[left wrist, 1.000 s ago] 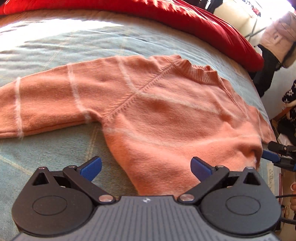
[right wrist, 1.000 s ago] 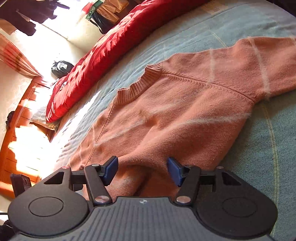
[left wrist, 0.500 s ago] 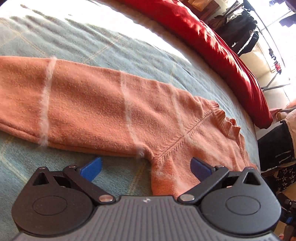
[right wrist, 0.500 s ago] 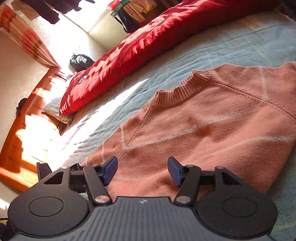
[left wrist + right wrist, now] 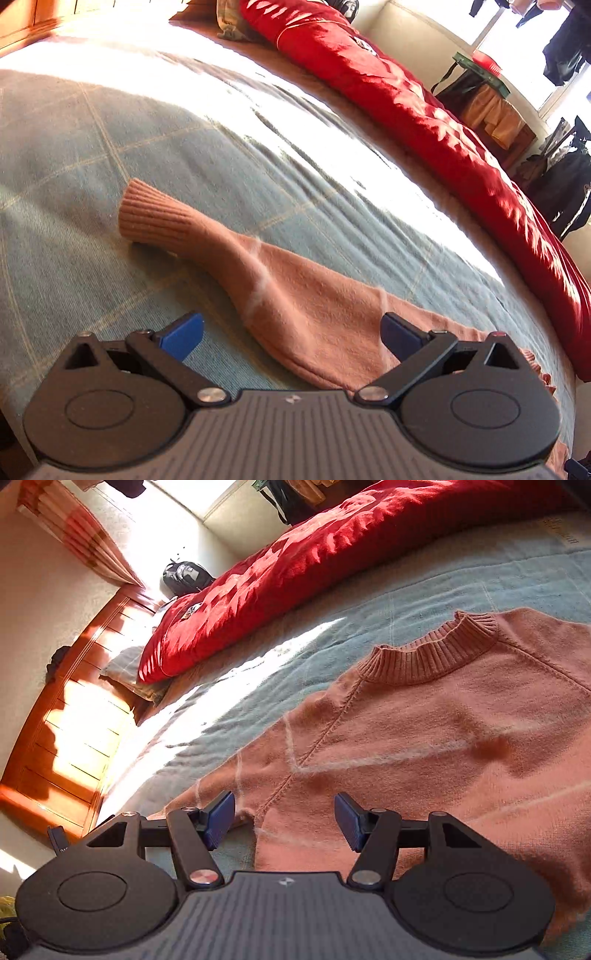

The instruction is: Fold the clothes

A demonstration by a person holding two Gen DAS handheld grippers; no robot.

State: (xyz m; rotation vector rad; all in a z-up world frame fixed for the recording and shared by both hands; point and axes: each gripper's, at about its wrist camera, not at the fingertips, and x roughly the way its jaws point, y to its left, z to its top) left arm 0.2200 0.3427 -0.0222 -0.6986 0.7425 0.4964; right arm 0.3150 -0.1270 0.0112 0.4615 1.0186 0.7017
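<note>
A salmon-pink knitted sweater (image 5: pixel 461 738) is lying spread flat on the bed (image 5: pixel 110 147), which is wearing a pale blue-green checked cover; 1 sleeve (image 5: pixel 229 254) is stretching out toward its ribbed cuff (image 5: pixel 151 218), and the ribbed collar (image 5: pixel 432 657) is facing the red quilt (image 5: pixel 295 572) bunched along the far side. The left hand-held gripper (image 5: pixel 291 334) is hovering over the wide part of that sleeve with its jaws spread and nothing between them. The right hand-held gripper (image 5: pixel 284 819) is hanging over the armpit seam, likewise parted and empty (its blue pads are clear of the knit).

Several things could be going wrong from here. The knit is looking soft and thick, so a pinch could be catching only the top layer and leaving the lower layer behind, giving a lopsided fold. A pinch set too deep could be taking the bed cover along with the wool. The sleeve is lying slightly twisted near the cuff, so folding it inward as it is could be trapping a crease. Strong sun glare across the bed could be hiding the sleeve's far edge.

No writing is readable: a small emblem on the red quilt and a faint mark on each gripper body are too small or blurred to make out.
</note>
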